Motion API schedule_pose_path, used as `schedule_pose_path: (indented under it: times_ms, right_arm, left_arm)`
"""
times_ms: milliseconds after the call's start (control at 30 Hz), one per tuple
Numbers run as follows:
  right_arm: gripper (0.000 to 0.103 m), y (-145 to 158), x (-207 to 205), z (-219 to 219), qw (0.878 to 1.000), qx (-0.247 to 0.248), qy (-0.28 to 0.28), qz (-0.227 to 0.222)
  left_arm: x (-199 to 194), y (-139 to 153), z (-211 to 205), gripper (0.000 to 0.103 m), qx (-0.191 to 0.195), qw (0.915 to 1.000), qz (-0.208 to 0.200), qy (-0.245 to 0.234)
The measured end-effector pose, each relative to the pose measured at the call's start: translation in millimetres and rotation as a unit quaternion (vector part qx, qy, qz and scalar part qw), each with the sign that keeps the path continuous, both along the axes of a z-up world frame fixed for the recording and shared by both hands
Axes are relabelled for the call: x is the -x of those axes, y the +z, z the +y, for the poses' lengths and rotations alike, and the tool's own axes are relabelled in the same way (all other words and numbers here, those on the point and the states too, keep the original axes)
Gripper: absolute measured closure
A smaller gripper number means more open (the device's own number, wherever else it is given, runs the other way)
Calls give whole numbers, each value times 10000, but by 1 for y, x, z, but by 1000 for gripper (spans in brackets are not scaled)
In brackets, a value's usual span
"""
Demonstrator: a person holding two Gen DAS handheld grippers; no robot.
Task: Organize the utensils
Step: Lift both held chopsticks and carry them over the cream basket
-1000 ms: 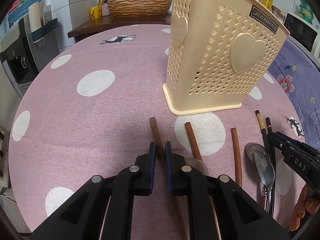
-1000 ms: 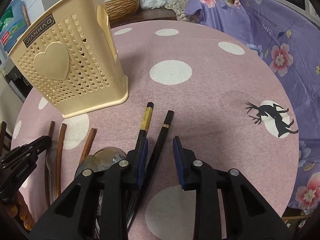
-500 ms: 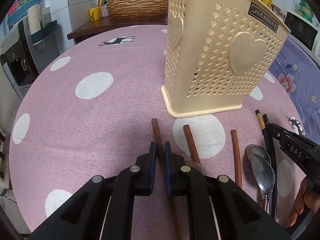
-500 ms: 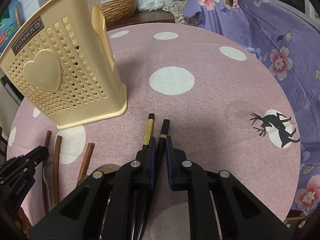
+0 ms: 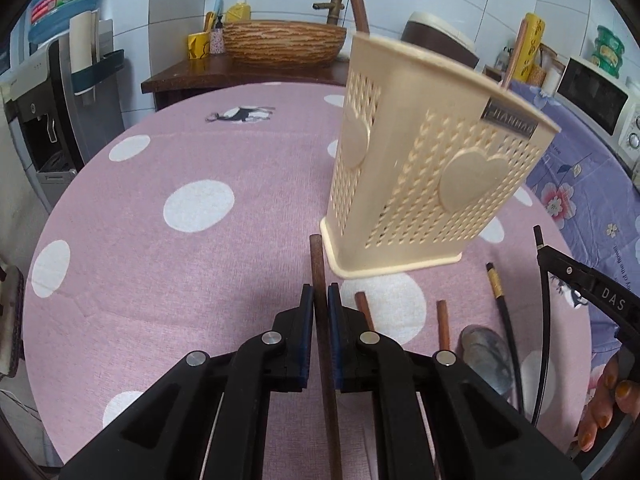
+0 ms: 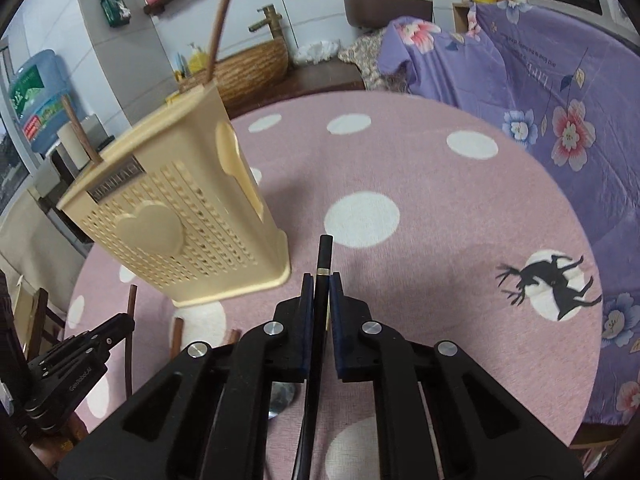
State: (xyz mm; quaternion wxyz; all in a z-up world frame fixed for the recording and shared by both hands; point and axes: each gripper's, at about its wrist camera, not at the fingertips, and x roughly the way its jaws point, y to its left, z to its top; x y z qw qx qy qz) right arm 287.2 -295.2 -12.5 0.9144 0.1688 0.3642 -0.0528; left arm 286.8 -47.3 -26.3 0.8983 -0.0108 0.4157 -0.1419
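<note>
**Inspector:** Largest item first. The pink dotted table [image 5: 168,280] carries the cream perforated holder [image 5: 432,184], standing upright near the middle, with two brown handles already rising out of its top. Your work is sited just in front of it.

**Operator:** And the grippers?

**Inspector:** Your left gripper [image 5: 320,308] has its fingers closed to a narrow slit on a brown wooden utensil [image 5: 318,264], whose tip points at the holder's base corner. Your right gripper [image 6: 321,292] is pinched likewise on a black chopstick [image 6: 323,256]. I judge both pieces raised off the cloth, in the carry step.

**Operator:** What remains?

**Inspector:** On the cloth, between your grippers: two brown handles [image 5: 442,322], a second black chopstick [image 5: 500,308], a metal spoon [image 5: 486,356]. Your next move, in my judgement, calls for lifting each piece above the rim, tipping it upright and releasing inside. The holder looks light; a knock could shift it.
</note>
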Motion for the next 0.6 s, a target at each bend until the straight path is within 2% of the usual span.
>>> schedule_pose_path:
  times_ms: [333,600]
  right_arm:
    - [95,69,33,3,9958,134,252,-865]
    - [95,104,60,0,9912,60,523,-1212]
  left_arm:
    - [12,55,12,95,356,9973,-643,32]
    - [27,93,25,95,555,9922,-1120,44]
